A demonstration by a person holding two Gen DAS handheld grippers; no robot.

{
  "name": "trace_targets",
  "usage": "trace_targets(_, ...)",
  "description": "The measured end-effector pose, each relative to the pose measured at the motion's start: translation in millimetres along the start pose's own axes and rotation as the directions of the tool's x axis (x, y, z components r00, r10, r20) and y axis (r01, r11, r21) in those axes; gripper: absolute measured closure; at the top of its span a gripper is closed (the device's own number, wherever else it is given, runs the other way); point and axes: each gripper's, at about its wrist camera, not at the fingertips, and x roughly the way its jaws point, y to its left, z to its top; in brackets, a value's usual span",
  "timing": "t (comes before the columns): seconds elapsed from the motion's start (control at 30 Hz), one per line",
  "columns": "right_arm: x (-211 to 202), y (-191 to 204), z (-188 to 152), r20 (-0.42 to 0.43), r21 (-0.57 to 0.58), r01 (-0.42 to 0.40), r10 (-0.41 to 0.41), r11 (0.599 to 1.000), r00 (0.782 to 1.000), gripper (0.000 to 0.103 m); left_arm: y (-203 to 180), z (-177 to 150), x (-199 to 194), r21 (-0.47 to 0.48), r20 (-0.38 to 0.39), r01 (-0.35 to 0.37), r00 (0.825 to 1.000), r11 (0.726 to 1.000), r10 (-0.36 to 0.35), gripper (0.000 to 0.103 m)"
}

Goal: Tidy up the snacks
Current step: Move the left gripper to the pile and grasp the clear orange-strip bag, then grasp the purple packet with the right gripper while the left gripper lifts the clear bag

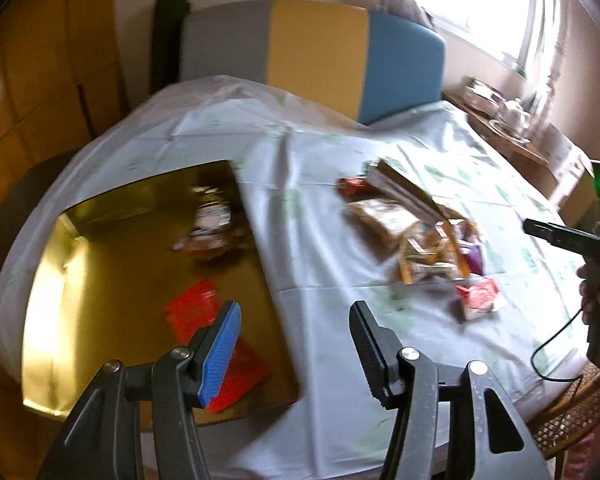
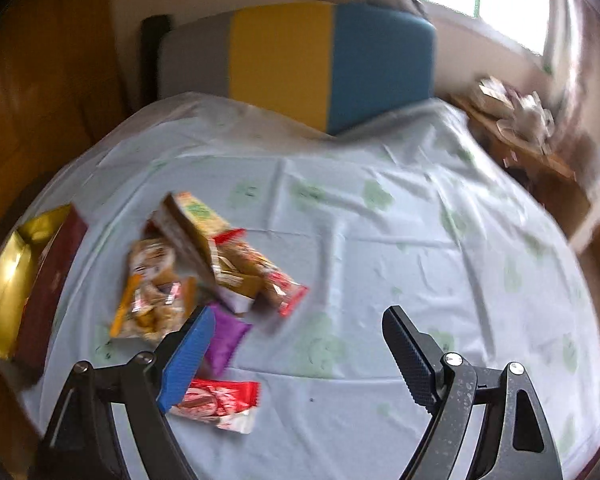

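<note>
A gold box (image 1: 112,264) lies open at the table's left, with red packets (image 1: 194,312) and a blurred snack (image 1: 208,228) inside. My left gripper (image 1: 295,307) hangs open above the box's right edge, with nothing between its fingers. Loose snacks (image 1: 420,240) are piled mid-table, and a red packet (image 1: 478,296) lies nearer. In the right wrist view the same pile (image 2: 204,264) sits to the left, with a purple packet (image 2: 224,340) and a red-and-white packet (image 2: 220,400) by the blue pad. My right gripper (image 2: 299,314) is open and empty over bare cloth. The gold box (image 2: 8,280) shows at the far left.
A white cloth with green prints (image 2: 380,240) covers the table. A grey, yellow and blue chair back (image 1: 320,52) stands behind it. A cluttered wooden side table (image 1: 500,120) is at the back right. A black cable (image 1: 556,344) trails by a hand (image 1: 596,292).
</note>
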Motion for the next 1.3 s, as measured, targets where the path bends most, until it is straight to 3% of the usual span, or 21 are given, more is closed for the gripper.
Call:
trace_targets(0.2,3.8,-6.9,2.8,-0.016,0.056,-0.039,0.04,0.998,0.999,0.015,-61.5,14.2,29.7,0.19,-0.063,0.09,0.995,0.978,-0.079,0.046)
trace_targets(0.4,2.9,-9.1,3.8,-0.018,0.079,-0.041,0.043,0.996,0.999,0.013,-119.1,15.5,69.6,0.427,-0.158,0.16,0.982,0.89,-0.101,0.046)
trace_targets(0.63,-1.8,-18.0,5.6,-0.01,0.133,-0.063,0.065,0.989,0.998,0.011,-155.1,22.0,112.7,0.619,-0.162,0.151,0.985,0.771,-0.062,0.045)
trace_targets(0.9,-3.7,-20.5,7.3,-0.006,0.155,-0.08,0.082,0.985,0.997,0.01,-174.5,33.7,142.9,0.696,-0.159,0.157,0.985,0.701,-0.062,0.045)
trace_targets(0.97,-3.7,-20.2,7.5,-0.006,0.153,-0.08,0.082,0.985,0.997,0.01,-177.9,33.6,148.2,0.684,-0.172,0.178,0.982,0.707,-0.081,0.049)
trace_targets(1.0,-3.8,-20.0,7.5,-0.005,0.152,-0.078,0.079,0.985,0.997,0.01,-177.9,33.7,150.0,0.661,-0.19,0.208,0.976,0.721,-0.108,0.065)
trace_targets(1.03,-4.1,-20.0,7.4,-0.002,0.151,-0.075,0.076,0.986,0.997,0.01,-176.8,33.9,148.7,0.642,-0.167,0.199,0.979,0.74,-0.118,0.071)
trace_targets(1.2,-6.6,-23.3,8.2,0.015,0.156,-0.054,0.052,0.986,0.999,0.011,-155.8,32.8,134.2,0.479,-0.178,0.261,0.964,0.838,-0.199,0.074)
trace_targets(1.3,-4.5,-22.5,7.9,0.005,0.153,-0.053,0.053,0.987,0.999,0.013,-137.7,23.3,115.8,0.385,-0.179,0.277,0.958,0.88,-0.223,0.074)
